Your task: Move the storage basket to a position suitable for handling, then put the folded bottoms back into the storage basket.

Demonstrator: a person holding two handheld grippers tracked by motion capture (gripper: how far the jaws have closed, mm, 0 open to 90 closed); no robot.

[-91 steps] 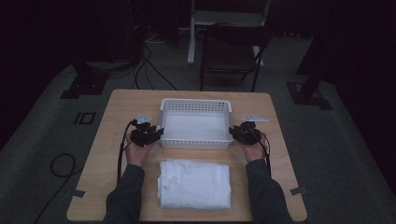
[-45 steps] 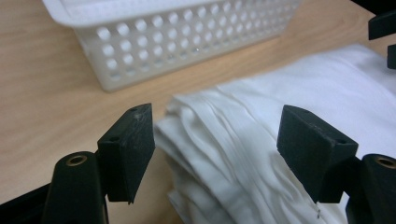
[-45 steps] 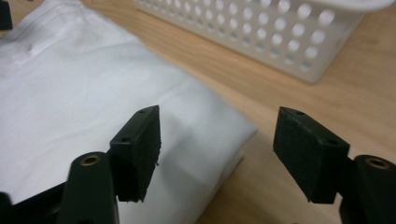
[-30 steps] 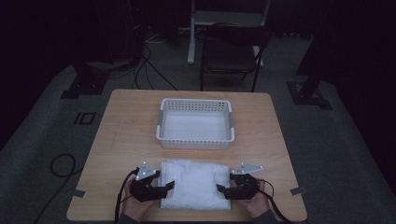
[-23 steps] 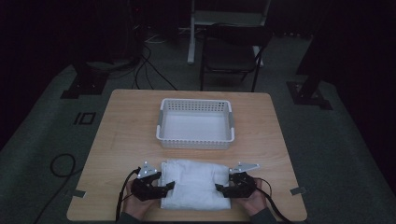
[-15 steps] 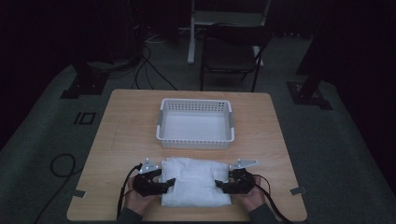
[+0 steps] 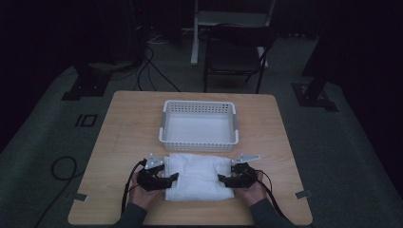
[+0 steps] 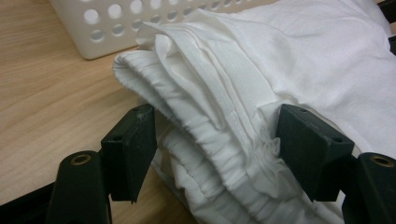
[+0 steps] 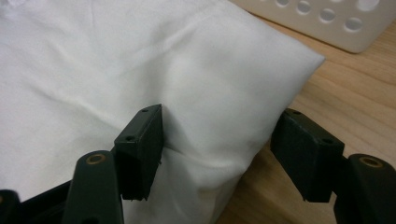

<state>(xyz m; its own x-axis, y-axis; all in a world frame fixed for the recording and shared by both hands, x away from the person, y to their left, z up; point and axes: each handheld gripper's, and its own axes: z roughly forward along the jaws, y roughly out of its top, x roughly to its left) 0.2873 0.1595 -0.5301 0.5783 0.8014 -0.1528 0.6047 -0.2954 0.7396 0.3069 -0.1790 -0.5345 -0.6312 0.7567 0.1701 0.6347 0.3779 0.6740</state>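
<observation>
Here the left gripper's fingers stand apart with the folded edge of the cloth bunched between them; one finger lies at the cloth's underside by the counter, the other presses into the pleats on top. They have just been closing on that edge, as have the right gripper's fingers, which also stand apart: one pad rests on top of the cloth's corner, the other hangs clear of it above the bare wood.

In the high view the left gripper is at the cloth's 9 o'clock side and the right gripper at its 3 o'clock side. The folded white cloth lies on the counter towards 6 o'clock, its far edge just beside the white basket, which sits at the cloth's 12 o'clock.
</observation>
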